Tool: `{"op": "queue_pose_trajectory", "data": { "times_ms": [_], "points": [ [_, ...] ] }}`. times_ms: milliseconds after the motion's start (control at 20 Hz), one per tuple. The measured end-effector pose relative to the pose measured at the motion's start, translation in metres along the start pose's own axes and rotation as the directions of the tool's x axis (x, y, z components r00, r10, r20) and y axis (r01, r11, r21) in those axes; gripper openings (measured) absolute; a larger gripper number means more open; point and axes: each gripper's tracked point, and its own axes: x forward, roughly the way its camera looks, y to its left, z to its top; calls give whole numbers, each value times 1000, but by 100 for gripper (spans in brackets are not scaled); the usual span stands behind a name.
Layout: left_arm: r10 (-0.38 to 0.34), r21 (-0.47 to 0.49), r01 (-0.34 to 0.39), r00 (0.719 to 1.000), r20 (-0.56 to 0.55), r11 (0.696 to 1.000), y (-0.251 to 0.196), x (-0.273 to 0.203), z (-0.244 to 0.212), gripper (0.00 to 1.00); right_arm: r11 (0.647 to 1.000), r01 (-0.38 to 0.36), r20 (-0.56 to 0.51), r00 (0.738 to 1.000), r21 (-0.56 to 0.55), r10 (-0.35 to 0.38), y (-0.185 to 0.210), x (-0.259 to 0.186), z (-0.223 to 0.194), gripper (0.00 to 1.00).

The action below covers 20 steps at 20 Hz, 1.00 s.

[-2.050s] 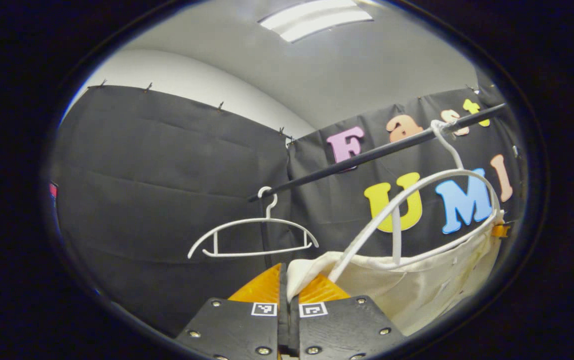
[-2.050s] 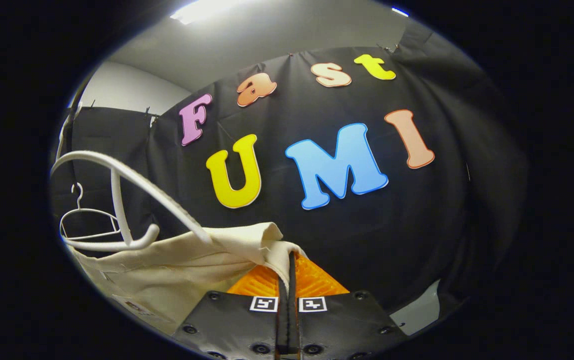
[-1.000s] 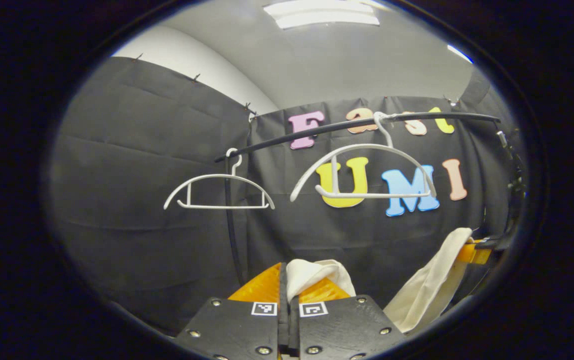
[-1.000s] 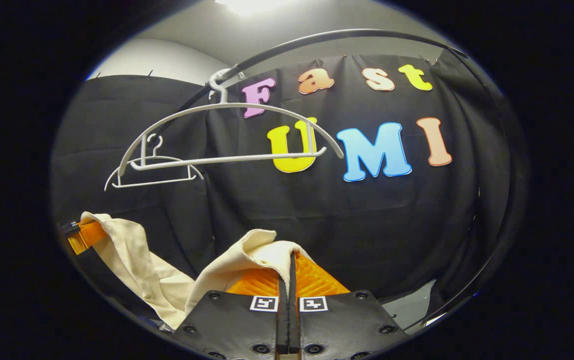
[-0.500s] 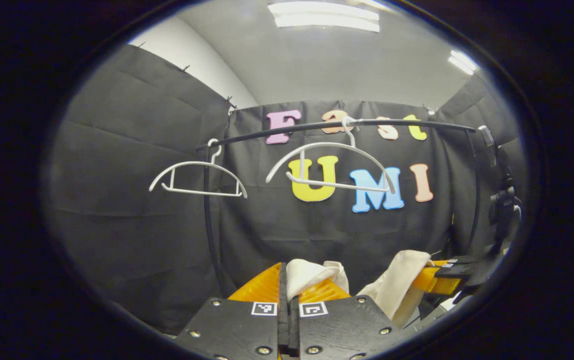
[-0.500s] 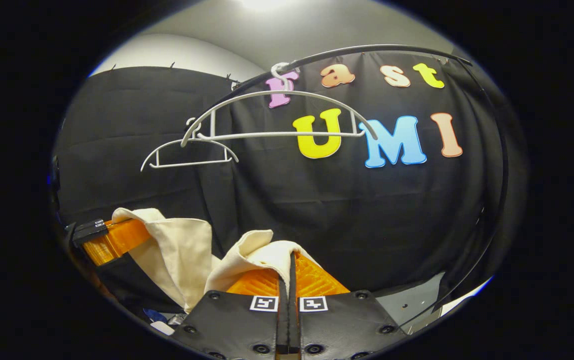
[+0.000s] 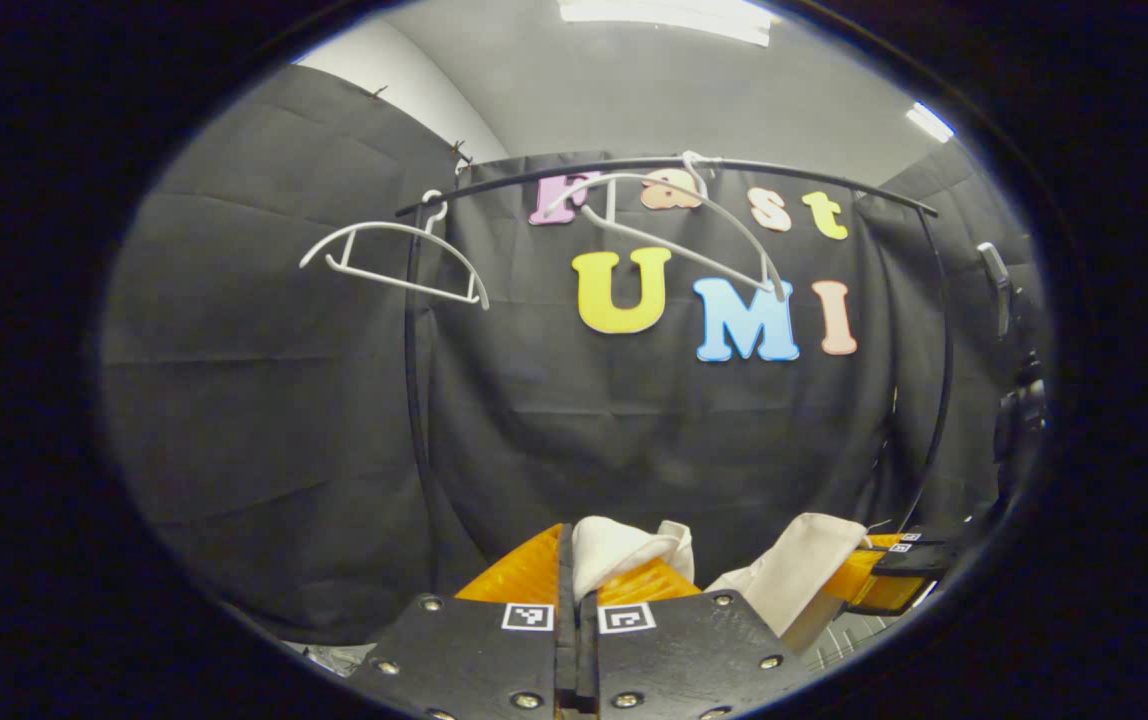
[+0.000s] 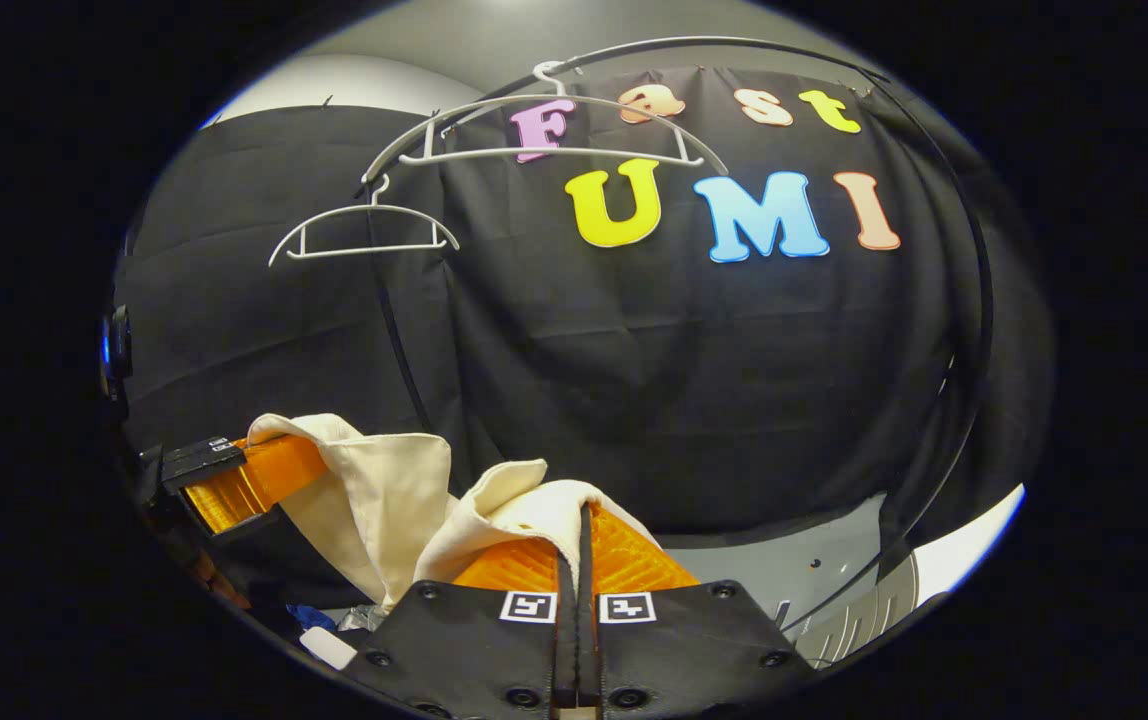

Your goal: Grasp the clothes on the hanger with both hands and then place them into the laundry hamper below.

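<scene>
1. Left gripper view: left gripper (image 7: 568,560) sits at the bottom, fingers clenched on a fold of the cream garment (image 7: 624,545); cloth bunches up just above the fingertips.
2. Same view, garment hangs well below the black rail (image 7: 674,165), clear of both hangers.
3. Right of that fold, more of the garment (image 7: 794,575) drapes over the right gripper (image 7: 884,575), seen farther off near the lower right edge. Its finger state can't be told from here.
4. Two white hangers on the rail: near hanger (image 7: 669,225) tilted, its right end lower, hooked near the rail's mid; far hanger (image 7: 394,260) hooked at the rail's left end, beside the upright post (image 7: 414,400). Both bare.
5. Right gripper view: right gripper (image 8: 582,545) at the bottom, fingers clamped tight on the garment (image 8: 524,500); cloth folds over the left finger.
6. Garment runs left from there to the left gripper (image 8: 234,475), draped over its fingers.
7. Same view, both hangers up on the rail (image 8: 734,50), well above the garment: near hanger (image 8: 544,130) roughly level, far hanger (image 8: 364,230) lower left of it.
8. Pale floor (image 8: 834,590) shows under the rail's right post.
</scene>
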Motion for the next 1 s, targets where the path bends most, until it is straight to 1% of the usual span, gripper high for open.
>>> {"op": "queue_pose_trajectory", "data": {
  "times_ms": [250, 300, 500, 650, 750, 800, 850, 900, 950, 1000],
  "points": [
    [-5, 27, 8, 995, -97, 1000, 3, 8, -68, 1, 999, 42, -46, 998, 17, -41, -16, 17, -46, 2],
    [-3, 34, 7, 993, -121, 999, 4, 11, -82, 2, 998, 51, -56, 997, 21, -50, -19, 20, -57, 2],
    [6, 45, 4, 976, -218, 999, 7, 24, -143, 1, 996, 79, -111, 991, 36, -74, -32, 37, -96, 2],
    [22, 52, -6, 950, -312, 999, 14, 22, -202, 1, 994, 99, -168, 982, 40, -91, -40, 47, -128, 2],
    [32, 74, -6, 931, -362, 997, 17, 24, -231, 2, 993, 109, -219, 971, 43, -97, -43, 48, -150, 2],
    [30, 82, 1, 923, -385, 997, 18, 27, -244, 1, 993, 111, -248, 964, 44, -97, -42, 55, -162, 2],
    [32, 93, 8, 910, -413, 996, 18, 24, -258, 2, 993, 114, -279, 955, 38, -99, -42, 56, -173, 2],
    [36, 100, 10, 896, -443, 995, 18, 24, -271, 0, 992, 122, -312, 944, 27, -108, -40, 60, -186, 2],
    [39, 99, 9, 880, -474, 995, 20, 25, -286, 2, 992, 126, -341, 933, 21, -111, -41, 60, -195, 2],
    [40, 93, 8, 865, -501, 996, 22, 24, -296, 2, 992, 127, -371, 922, 20, -110, -42, 58, -208, 1]
  ]
}}
